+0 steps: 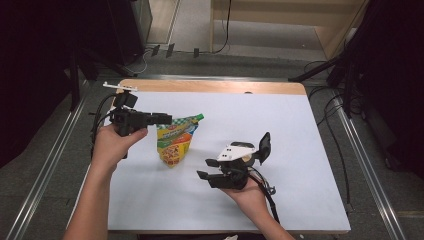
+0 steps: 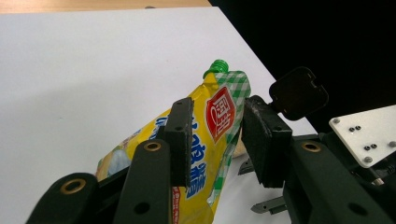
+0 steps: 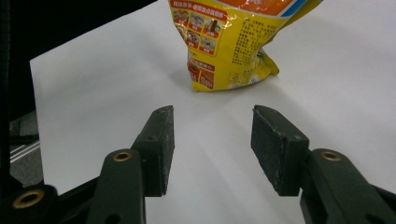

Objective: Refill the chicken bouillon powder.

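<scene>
A yellow spout pouch [image 1: 175, 142] with a green cap stands tilted on the white table top [image 1: 290, 130], left of centre. My left gripper [image 1: 169, 119] comes in level from the left at the pouch's upper edge. In the left gripper view the pouch [image 2: 201, 144] sits in the gap of the left gripper [image 2: 218, 105], whose pads do not visibly press on it. My right gripper [image 1: 206, 169] rests low, to the right of the pouch and nearer the person, pointing left. Its jaws stand apart with nothing between them [image 3: 213, 112], and the pouch's base [image 3: 233, 42] lies ahead.
A bare wooden strip [image 1: 215, 86] runs along the table's far edge. Cables [image 1: 332, 140] trail on the floor to the right, and metal rails [image 1: 50, 165] flank the table. Dark equipment stands at the back left and right.
</scene>
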The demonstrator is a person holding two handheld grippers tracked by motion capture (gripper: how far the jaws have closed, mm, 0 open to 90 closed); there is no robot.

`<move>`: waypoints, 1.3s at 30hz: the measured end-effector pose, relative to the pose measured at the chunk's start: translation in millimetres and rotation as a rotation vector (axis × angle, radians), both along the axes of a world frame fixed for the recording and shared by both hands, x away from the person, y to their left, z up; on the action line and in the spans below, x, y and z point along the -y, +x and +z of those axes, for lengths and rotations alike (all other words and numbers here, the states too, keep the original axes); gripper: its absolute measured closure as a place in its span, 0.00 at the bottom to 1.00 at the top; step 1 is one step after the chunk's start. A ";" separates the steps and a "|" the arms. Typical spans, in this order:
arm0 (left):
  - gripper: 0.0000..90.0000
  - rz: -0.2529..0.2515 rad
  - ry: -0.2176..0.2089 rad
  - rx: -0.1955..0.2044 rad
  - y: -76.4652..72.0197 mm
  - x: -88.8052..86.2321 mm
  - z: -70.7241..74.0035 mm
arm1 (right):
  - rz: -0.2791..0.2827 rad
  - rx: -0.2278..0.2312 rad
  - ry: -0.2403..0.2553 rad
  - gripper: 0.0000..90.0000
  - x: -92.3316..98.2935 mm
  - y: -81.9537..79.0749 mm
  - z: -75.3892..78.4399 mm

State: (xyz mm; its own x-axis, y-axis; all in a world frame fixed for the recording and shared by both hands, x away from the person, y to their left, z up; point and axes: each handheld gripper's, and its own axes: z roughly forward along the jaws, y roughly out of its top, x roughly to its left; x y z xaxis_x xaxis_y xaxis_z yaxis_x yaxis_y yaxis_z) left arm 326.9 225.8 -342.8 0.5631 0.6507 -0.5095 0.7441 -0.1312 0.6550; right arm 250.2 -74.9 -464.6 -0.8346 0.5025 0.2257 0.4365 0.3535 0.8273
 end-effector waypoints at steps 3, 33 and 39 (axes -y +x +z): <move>0.71 0.003 -0.002 0.003 -0.5 -0.8 1.4 | 0.003 0.002 0.002 0.57 -1.0 -0.2 1.1; 0.57 0.135 0.072 0.073 3.8 -28.7 -19.0 | -0.019 -0.012 0.005 0.71 22.1 3.2 29.2; 0.53 0.156 0.109 0.070 8.8 -33.9 -35.4 | -0.006 -0.037 -0.011 0.88 36.7 6.3 45.5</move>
State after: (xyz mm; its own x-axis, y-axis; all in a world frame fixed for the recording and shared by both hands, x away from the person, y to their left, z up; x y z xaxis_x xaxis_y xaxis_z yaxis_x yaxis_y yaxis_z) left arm 335.6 259.7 -378.2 0.4824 0.7822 -0.3943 0.7141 -0.0905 0.6941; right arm 256.5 -111.6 -419.0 -0.8224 0.5104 0.2513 0.4694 0.3592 0.8066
